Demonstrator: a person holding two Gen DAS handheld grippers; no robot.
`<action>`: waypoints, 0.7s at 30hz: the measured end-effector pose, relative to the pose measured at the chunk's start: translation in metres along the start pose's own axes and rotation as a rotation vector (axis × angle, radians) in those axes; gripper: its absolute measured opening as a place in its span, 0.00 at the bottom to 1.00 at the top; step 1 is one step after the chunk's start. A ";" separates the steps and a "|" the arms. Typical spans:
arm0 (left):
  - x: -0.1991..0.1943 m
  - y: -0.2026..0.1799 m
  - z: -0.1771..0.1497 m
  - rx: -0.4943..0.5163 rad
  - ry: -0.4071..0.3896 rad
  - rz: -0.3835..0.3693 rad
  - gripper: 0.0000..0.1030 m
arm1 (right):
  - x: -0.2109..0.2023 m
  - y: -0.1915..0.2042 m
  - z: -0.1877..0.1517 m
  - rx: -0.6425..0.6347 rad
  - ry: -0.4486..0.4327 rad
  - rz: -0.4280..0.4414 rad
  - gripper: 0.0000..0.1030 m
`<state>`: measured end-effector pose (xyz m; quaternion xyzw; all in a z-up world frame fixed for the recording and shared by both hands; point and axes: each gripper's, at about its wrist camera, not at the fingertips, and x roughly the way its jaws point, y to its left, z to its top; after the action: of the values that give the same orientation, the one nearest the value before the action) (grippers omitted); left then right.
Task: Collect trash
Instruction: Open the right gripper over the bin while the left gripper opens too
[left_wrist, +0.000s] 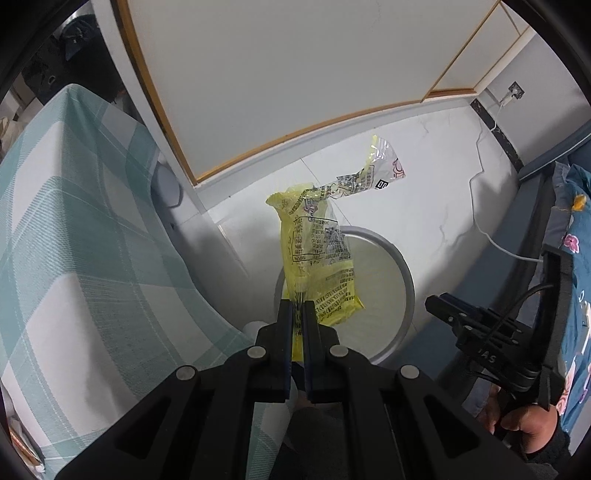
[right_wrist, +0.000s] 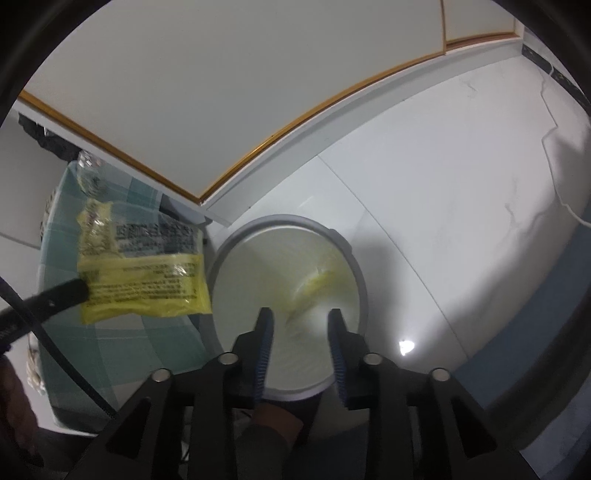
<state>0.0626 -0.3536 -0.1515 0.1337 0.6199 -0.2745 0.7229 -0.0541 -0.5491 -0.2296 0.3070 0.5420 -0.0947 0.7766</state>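
Observation:
My left gripper (left_wrist: 298, 306) is shut on the lower edge of a yellow printed plastic wrapper (left_wrist: 317, 251), which hangs above the left rim of a round grey waste bin (left_wrist: 406, 280) lined with a pale bag. In the right wrist view the same wrapper (right_wrist: 144, 273) hangs left of the bin (right_wrist: 288, 219), pinched by a black finger (right_wrist: 62, 291). My right gripper (right_wrist: 301, 317) stands open over the bin's mouth with nothing between its fingers. A blurred yellow scrap (right_wrist: 317, 280) lies inside the bin below it.
A table under a green plaid cloth (left_wrist: 74, 240) stands left of the bin. White cupboard doors with wooden edging (left_wrist: 295, 74) rise behind it. A white cable (left_wrist: 480, 221) runs over the pale floor. Blue flowered bedding (left_wrist: 576, 221) is at the right.

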 end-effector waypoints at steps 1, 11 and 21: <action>0.002 -0.001 0.000 0.004 0.007 -0.004 0.01 | -0.004 -0.002 0.000 0.007 -0.010 0.000 0.40; 0.022 -0.021 -0.002 0.045 0.082 -0.024 0.02 | -0.048 -0.004 -0.002 -0.002 -0.118 0.044 0.74; 0.048 -0.028 0.001 0.053 0.182 -0.048 0.04 | -0.056 -0.009 -0.005 0.030 -0.145 0.051 0.82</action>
<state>0.0522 -0.3880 -0.1940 0.1624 0.6786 -0.2950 0.6528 -0.0844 -0.5640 -0.1834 0.3248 0.4749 -0.1048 0.8111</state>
